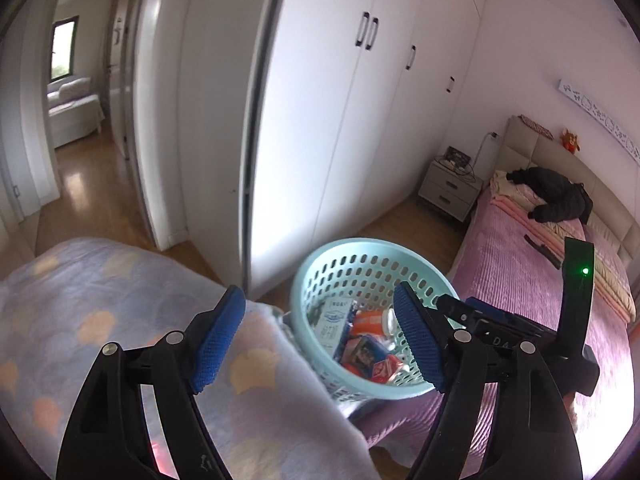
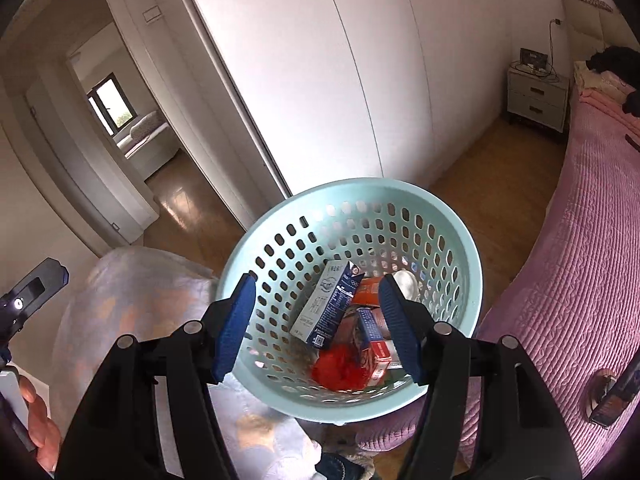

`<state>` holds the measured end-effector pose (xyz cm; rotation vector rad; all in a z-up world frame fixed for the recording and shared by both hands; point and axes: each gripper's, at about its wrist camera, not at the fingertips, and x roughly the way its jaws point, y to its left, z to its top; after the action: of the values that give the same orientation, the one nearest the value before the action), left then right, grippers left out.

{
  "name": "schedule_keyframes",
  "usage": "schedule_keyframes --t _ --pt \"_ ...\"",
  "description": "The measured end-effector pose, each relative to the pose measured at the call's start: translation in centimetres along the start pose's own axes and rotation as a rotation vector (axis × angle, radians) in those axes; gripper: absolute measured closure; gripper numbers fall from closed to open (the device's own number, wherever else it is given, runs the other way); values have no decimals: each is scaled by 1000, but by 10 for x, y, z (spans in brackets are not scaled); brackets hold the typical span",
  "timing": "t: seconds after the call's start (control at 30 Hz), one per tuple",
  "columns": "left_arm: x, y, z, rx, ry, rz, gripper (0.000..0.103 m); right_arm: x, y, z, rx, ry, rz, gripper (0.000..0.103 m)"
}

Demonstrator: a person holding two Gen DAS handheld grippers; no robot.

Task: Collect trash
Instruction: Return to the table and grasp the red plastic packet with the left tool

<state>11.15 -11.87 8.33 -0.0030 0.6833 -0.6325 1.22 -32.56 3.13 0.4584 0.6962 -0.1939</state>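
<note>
A pale teal perforated basket [image 2: 460, 240] [image 1: 304, 280] rests at the corner of the pink bed, against a shell-patterned blanket [image 1: 100, 312]. It holds a blue-and-white milk carton [image 2: 328, 308] [image 1: 334, 320], an orange pack [image 2: 368, 292], a red-and-white box [image 2: 374, 348] and a crumpled red wrapper [image 2: 340, 368]. My right gripper [image 2: 318, 280] hovers over the basket, open, with no pad pressing on anything. It also shows in the left wrist view [image 1: 460, 306], at the basket's right rim. My left gripper [image 1: 319, 292] stands open above the blanket, left of the basket, with nothing between its pads.
White wardrobe doors [image 1: 320, 120] stand behind the basket across a strip of wooden floor. The pink bed [image 2: 560, 280] runs along the right, with a black jacket [image 1: 556, 196] near the headboard and a nightstand [image 1: 448, 192] beyond. An open doorway [image 2: 132, 140] lies left. A hand [image 2: 40, 428] shows at lower left.
</note>
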Motion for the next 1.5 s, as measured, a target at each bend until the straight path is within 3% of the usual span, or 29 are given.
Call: schedule_keyframes --t 0.23,0.37,0.47,0.6,0.67,0.73,0.8,0.9,1.03,1.1,1.17,1.27,1.5 --pt "-54 41 -15 -56 -46 81 28 -19 43 -12 -73 -10 72 43" --pt "-73 63 -32 -100 -25 127 28 -23 66 -24 -121 -2 109 43" --pt "-84 83 -59 -154 14 188 28 -26 82 -38 -155 2 142 43" --pt "-89 110 -103 -247 39 213 29 -20 102 -62 -205 26 190 43" --pt "-89 113 -120 -246 35 227 33 -15 111 -75 -238 44 189 43" --pt "-89 112 -135 -242 35 230 33 -10 121 -89 -276 57 195 48" --pt "-80 111 -145 -252 76 215 33 -4 130 -101 -320 78 210 62" --pt "-65 109 -150 -259 119 221 33 0 143 -118 -371 94 220 69" --pt "-51 107 -143 -263 141 245 33 2 148 -125 -390 108 226 69" --pt "-43 105 -140 -256 163 274 38 3 144 -123 -380 118 231 69" --pt "-33 105 -138 -253 191 295 52 2 141 -121 -367 127 240 69" --pt "-27 99 -140 -219 202 329 65 1 134 -116 -353 124 240 69" --pt "-32 81 -123 -181 140 268 69 -9 113 -96 -296 95 241 69"
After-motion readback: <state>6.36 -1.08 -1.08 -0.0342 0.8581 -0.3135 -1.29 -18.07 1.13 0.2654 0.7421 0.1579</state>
